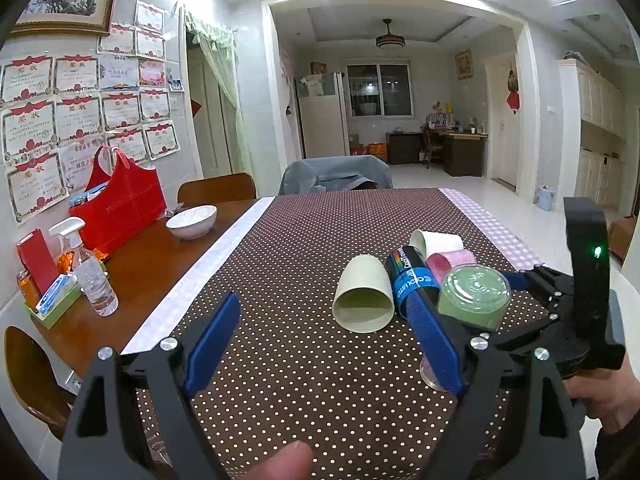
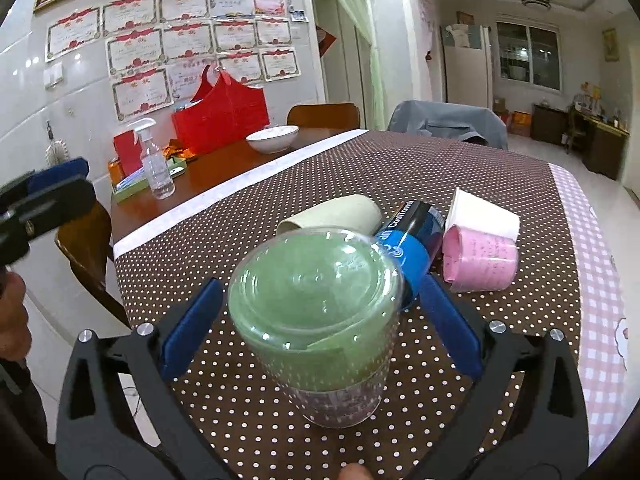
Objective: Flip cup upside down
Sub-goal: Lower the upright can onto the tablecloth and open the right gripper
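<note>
A clear plastic cup with a green lining (image 2: 320, 312) stands base-up on the dotted tablecloth (image 2: 460, 160), between the blue pads of my right gripper (image 2: 320, 320). The pads stand apart from the cup's sides, so the gripper is open. The cup also shows in the left wrist view (image 1: 474, 294), with the right gripper (image 1: 520, 300) around it. My left gripper (image 1: 324, 344) is open and empty, pointing at a pale green cup (image 1: 363, 296) lying on its side.
A blue-black can (image 1: 408, 280), a pink cup (image 2: 480, 260) and a white cup (image 2: 480, 212) lie on their sides behind. On the bare wood at the left are a white bowl (image 1: 192, 220), a spray bottle (image 1: 90, 268) and a red bag (image 1: 120, 204). Chairs stand around the table.
</note>
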`<state>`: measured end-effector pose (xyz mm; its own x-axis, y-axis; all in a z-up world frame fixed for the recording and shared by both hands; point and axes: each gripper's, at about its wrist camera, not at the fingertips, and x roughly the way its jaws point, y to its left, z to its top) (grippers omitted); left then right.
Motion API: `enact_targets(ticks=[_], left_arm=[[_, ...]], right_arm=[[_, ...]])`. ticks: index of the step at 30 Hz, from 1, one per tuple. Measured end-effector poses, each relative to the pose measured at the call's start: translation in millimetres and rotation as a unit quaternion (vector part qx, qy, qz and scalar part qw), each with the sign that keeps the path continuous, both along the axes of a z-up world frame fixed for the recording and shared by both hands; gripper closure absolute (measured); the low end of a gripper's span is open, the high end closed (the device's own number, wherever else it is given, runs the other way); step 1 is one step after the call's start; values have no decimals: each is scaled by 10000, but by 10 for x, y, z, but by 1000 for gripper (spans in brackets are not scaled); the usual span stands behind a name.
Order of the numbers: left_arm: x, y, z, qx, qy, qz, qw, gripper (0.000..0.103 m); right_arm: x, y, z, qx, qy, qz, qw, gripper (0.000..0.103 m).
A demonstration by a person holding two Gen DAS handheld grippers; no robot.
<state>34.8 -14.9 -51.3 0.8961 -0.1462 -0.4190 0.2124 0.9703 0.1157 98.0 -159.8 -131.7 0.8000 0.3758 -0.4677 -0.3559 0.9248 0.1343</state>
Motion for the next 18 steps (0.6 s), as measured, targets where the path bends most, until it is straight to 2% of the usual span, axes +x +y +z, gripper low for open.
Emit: enact_targets(ticks=[18], left_arm=[[-97,-62,183,-15,-234,43,9997,19]], right_arm=[[-291,-247,552,497,-201,-839,9950,6]])
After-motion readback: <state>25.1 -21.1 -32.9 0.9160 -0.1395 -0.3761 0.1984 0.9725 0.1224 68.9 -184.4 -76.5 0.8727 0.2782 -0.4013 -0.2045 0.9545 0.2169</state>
